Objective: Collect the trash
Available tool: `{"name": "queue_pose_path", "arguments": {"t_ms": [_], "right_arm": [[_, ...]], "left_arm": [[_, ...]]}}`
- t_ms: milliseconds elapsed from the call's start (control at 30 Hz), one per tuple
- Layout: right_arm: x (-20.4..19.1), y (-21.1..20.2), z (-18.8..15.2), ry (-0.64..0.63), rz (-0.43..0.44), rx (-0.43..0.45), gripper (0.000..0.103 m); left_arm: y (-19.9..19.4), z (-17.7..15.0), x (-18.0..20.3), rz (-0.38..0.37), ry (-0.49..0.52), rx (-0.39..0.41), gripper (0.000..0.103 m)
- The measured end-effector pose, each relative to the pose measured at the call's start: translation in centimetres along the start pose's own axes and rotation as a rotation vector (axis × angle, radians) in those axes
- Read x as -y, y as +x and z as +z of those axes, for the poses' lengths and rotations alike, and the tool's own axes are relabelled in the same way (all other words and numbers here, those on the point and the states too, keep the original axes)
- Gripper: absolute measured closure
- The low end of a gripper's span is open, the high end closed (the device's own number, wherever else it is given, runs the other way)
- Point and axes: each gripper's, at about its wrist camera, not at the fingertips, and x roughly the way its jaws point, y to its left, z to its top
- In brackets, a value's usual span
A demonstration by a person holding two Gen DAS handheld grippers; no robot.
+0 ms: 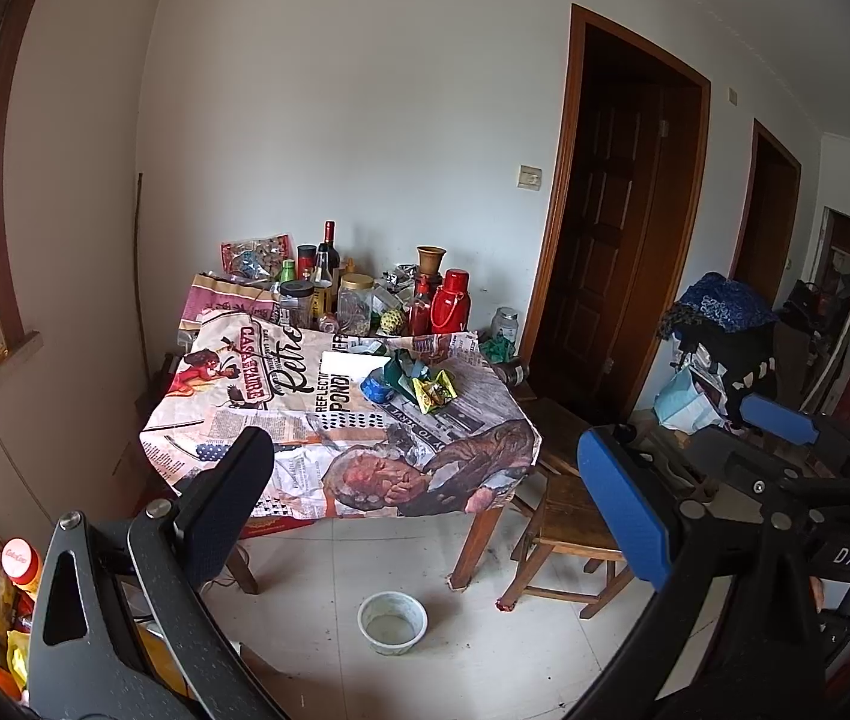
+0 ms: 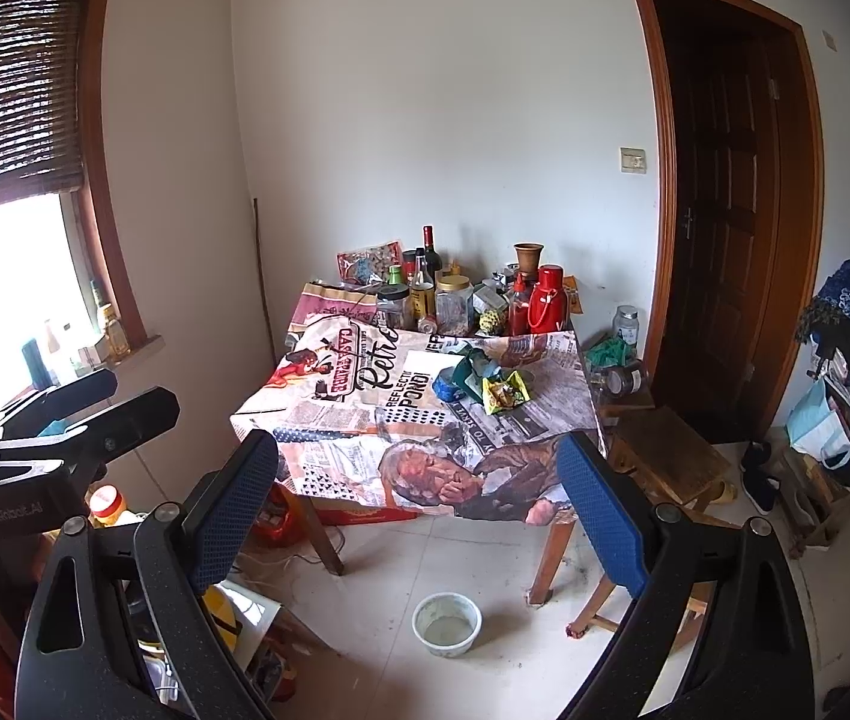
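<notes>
1. Both grippers hang in the air well short of the table [image 1: 281,420], nothing between their fingers.
2. Left gripper [image 1: 425,492] has its fingers spread wide; same for the right gripper [image 2: 419,510].
3. Trash sits mid-table on the newspaper-print tablecloth [image 2: 329,414]: a yellow-green wrapper [image 1: 434,390], a crumpled green wrapper [image 1: 404,367] and a blue wrapper [image 1: 376,387], all bunched together and touching.
4. Jars and bottles [image 1: 359,288] crowd the table's far edge, by the wall.
5. A white bowl [image 2: 446,624] sits on the floor tiles near a table leg.
</notes>
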Motion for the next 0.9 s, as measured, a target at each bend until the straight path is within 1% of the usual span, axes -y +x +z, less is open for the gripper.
{"name": "queue_pose_path", "arguments": {"t_ms": [333, 533, 900], "right_arm": [[0.3, 0.0, 0.0, 0.003, 0.003, 0.005, 0.01], [1.0, 0.1, 0.1, 0.005, 0.008, 0.008, 0.01], [4.6, 0.9, 0.5, 0.007, 0.007, 0.008, 0.01]], "left_arm": [[0.7, 0.2, 0.3, 0.019, -0.002, 0.009, 0.001], [1.2, 0.0, 1.2, 0.033, -0.003, 0.013, 0.001], [3.6, -0.1, 3.9, 0.047, -0.01, 0.011, 0.001]]}}
